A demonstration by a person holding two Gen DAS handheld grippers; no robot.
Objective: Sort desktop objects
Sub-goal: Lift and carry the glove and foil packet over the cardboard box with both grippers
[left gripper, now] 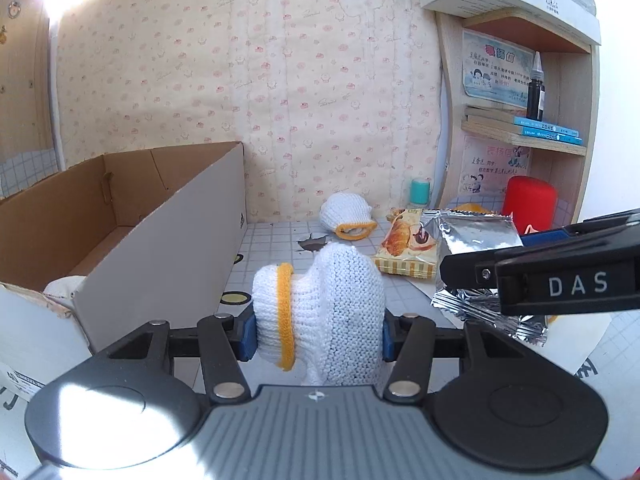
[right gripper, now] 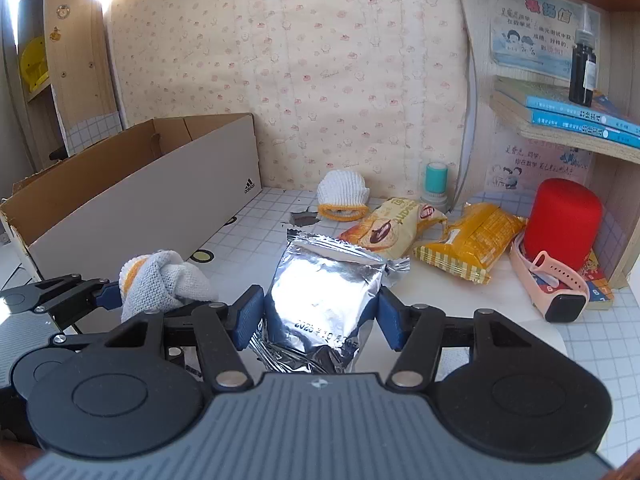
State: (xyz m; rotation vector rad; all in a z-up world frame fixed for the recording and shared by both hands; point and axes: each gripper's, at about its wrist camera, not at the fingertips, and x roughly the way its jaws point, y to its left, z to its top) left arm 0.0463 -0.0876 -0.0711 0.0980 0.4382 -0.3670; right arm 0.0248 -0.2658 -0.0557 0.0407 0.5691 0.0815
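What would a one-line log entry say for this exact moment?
left gripper: shut on white knit glove | right gripper: shut on silver foil packet | cardboard box: open, at left | second glove: on desk

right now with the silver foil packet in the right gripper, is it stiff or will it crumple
The silver foil packet is probably soft: its foil is creased where the right gripper pinches it. It looks puffy and thin, so likely light. The smooth foil may slip.

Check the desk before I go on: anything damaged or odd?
Yes. The checked desk cover has a torn hole with curled edges, just in front of the loose white glove near the wall. The cardboard box has a ragged near corner.
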